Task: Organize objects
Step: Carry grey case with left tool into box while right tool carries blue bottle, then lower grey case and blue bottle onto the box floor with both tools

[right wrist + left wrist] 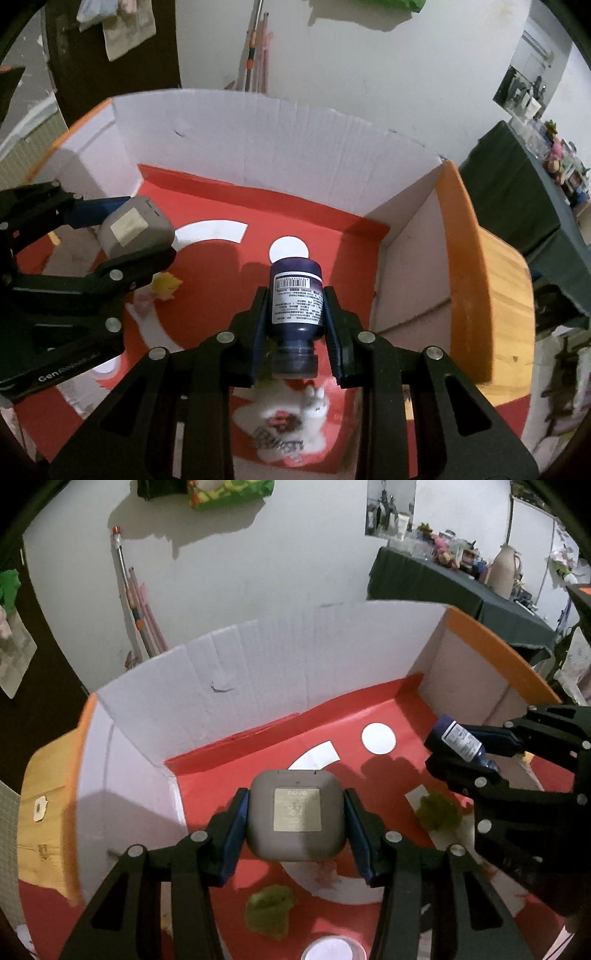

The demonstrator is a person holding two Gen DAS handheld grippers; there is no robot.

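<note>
My left gripper is clamped on a grey case, its blue pads pressed to both sides, label face up. It hangs over the red floor of the box, towards the left near side. My right gripper grips a purple bottle across its labelled body, cap pointing back at me, base towards the far wall. From the left wrist view the bottle sits off to the right, level with the case and well apart from it. Below me on the floor lie two green clumps, one near and one to the right, plus a white disc further off. Under the bottle I see a white plush toy, blurred, and a yellow bit to the left.
</note>
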